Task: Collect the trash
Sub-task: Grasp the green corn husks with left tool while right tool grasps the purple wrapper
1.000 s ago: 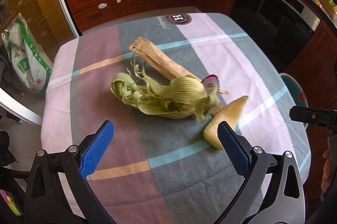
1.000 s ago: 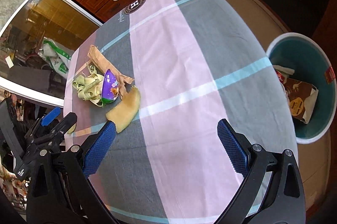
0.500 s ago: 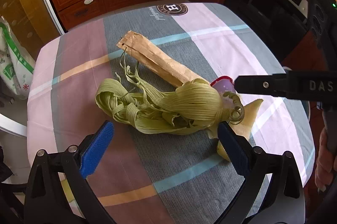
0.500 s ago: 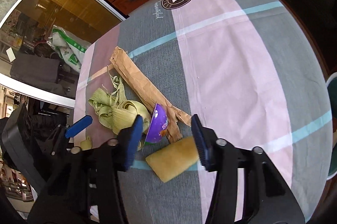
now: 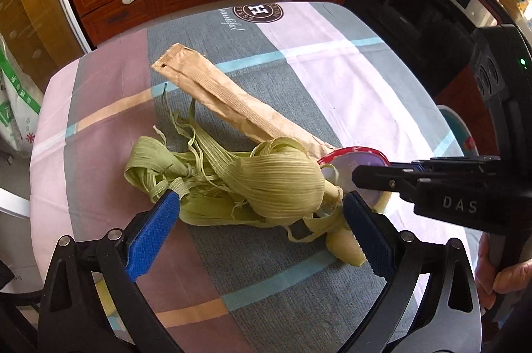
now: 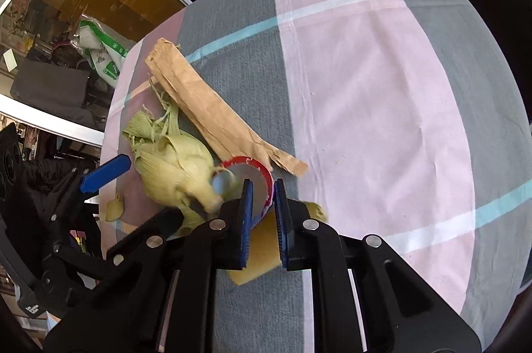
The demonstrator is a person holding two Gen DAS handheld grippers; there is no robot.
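Since a second ago you have swung your right hand-held gripper [image 6: 263,186] across the tabletop [image 6: 382,93] from its bare pink middle to the trash pile, and its jaws have just been closing: they went from wide apart to a narrow gap, with the wall of the red-rimmed purple cup [image 6: 256,173] now pinched between the blue pads. That cup lies on its side, mouth toward your left, touching the near end of the brown paper bag [image 6: 206,107] and resting against the pale melon rind [image 6: 259,256] beneath the gripper.

Your left hand-held gripper [image 5: 259,233] has come in closer to the pile and lower, and its jaws stand wide open with nothing gripped; the green corn husks [image 5: 252,180] sit between and just beyond its two blue pads, the right pad just beside the rind's pointed end.

All the trash sits together toward the left edge of the tabletop as your right camera sees it. Bag, husks, cup and rind touch one another, the bag running diagonally toward the far edge with the round logo [image 5: 257,12]. Part of a teal bin [image 5: 460,130] shows past the right edge of the tabletop in your left camera's view.
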